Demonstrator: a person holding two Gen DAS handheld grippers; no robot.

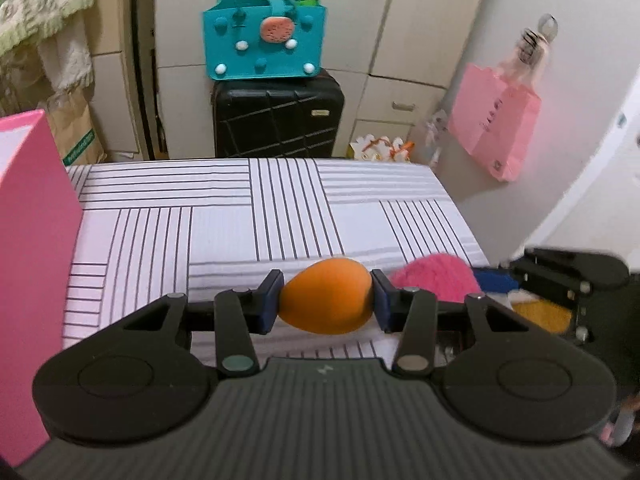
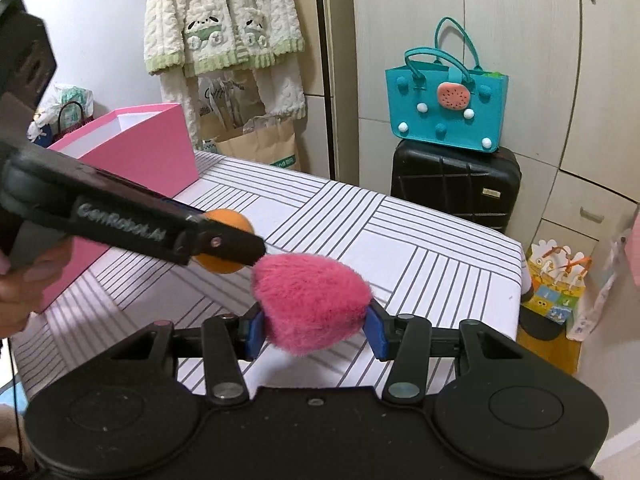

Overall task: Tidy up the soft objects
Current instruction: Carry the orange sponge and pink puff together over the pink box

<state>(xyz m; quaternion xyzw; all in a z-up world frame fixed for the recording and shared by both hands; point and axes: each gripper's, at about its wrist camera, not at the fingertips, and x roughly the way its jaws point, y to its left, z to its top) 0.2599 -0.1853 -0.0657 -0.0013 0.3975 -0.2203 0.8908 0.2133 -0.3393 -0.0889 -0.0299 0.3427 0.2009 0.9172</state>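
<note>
My left gripper [image 1: 327, 300] is shut on an orange egg-shaped soft sponge [image 1: 327, 295] and holds it above the striped table. In the right wrist view the left gripper [image 2: 224, 240] comes in from the left with the orange sponge [image 2: 230, 220] in its pads. My right gripper [image 2: 314, 326] is shut on a fluffy pink heart-shaped plush [image 2: 312, 300] and holds it above the table. The pink plush [image 1: 436, 276] also shows in the left wrist view, to the right of the sponge. A pink open box [image 2: 132, 148] stands at the table's left side; it also shows in the left wrist view [image 1: 32, 260].
The table has a white cloth with dark stripes [image 1: 256, 216]. Behind it a teal bag [image 1: 262, 36] sits on a black suitcase [image 1: 278, 120]. A pink paper bag [image 1: 494, 124] hangs on the right. Yellow and blue soft items [image 1: 540, 314] lie by the right gripper.
</note>
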